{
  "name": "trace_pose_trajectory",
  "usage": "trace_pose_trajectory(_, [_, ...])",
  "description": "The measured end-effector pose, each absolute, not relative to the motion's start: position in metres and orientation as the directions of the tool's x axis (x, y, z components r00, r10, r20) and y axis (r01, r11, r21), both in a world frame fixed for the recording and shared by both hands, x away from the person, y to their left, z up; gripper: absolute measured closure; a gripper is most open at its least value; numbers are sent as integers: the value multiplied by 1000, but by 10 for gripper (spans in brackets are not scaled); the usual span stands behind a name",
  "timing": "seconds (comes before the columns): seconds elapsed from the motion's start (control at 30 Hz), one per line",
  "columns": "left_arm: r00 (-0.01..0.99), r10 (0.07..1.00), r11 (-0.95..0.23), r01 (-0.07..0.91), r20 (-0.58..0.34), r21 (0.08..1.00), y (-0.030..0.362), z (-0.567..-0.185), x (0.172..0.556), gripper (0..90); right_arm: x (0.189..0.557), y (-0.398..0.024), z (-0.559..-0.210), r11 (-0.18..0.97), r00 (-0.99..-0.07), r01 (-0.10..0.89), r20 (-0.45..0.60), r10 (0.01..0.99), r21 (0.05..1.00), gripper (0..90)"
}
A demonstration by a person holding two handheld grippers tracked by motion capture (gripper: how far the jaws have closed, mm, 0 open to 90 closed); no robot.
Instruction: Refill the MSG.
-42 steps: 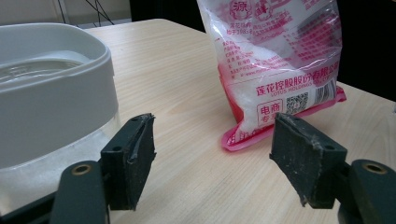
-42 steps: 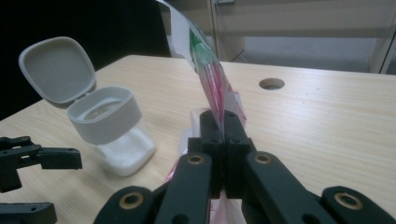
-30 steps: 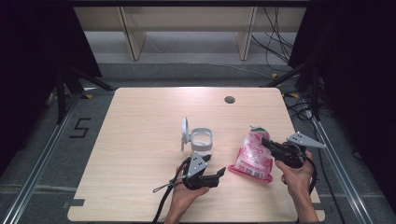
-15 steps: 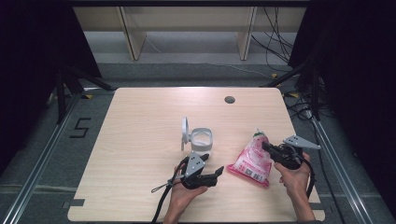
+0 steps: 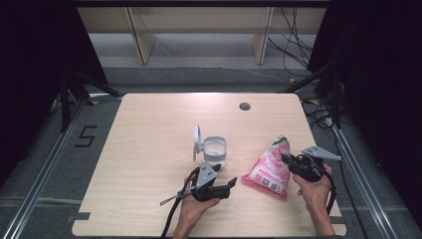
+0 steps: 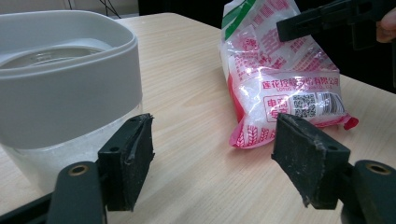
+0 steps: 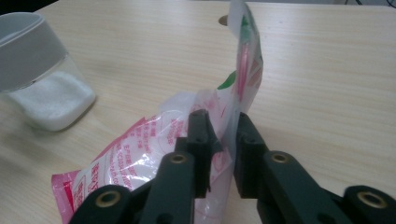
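The right claw (image 7: 219, 130) has just been opening, its jaws slightly apart around the pink bag's (image 7: 154, 154) film. The left claw (image 6: 212, 154) stands wide apart, holding nothing, beside the jar (image 6: 65, 84).

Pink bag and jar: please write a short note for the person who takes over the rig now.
Right tool: jaws have just been opening; the upper film of the pink bag stands between them, not clamped.
Left tool: open, empty, low beside the jar.
Things: jar holds white grains and stands on the table, flip lid up; bag lies to its right.
Done: lid open.
Left: probably re-grip the bag and pour into the jar; whether the bag is opened I cannot tell.
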State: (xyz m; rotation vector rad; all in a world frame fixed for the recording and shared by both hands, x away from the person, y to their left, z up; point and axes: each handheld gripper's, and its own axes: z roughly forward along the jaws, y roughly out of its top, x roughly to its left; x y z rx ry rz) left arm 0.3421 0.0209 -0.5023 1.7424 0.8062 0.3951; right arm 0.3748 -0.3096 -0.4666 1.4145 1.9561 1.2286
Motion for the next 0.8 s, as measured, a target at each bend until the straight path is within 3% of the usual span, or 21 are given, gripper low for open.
trace_pose_trajectory(0.37, [704, 698, -142, 319, -134, 937, 28, -500, 341, 288, 358, -316, -469, 1, -264, 540, 169, 950, 842, 542])
trace_pose_trajectory(0.6, [702, 703, -158, 310, -114, 937, 32, -498, 338, 289, 346, -317, -464, -32, -233, 519, 178, 956, 854, 495])
trace_pose_trajectory(0.73, [701, 703, -147, 305, -117, 941, 38, -495, 337, 289, 340, -317, -460, 21, -233, 488, 107, 966, 872, 472])
trace_pose_trajectory(0.8, [703, 700, -133, 298, -123, 945, 41, -494, 337, 293, 337, -315, -458, 8, -236, 489, 123, 964, 872, 466])
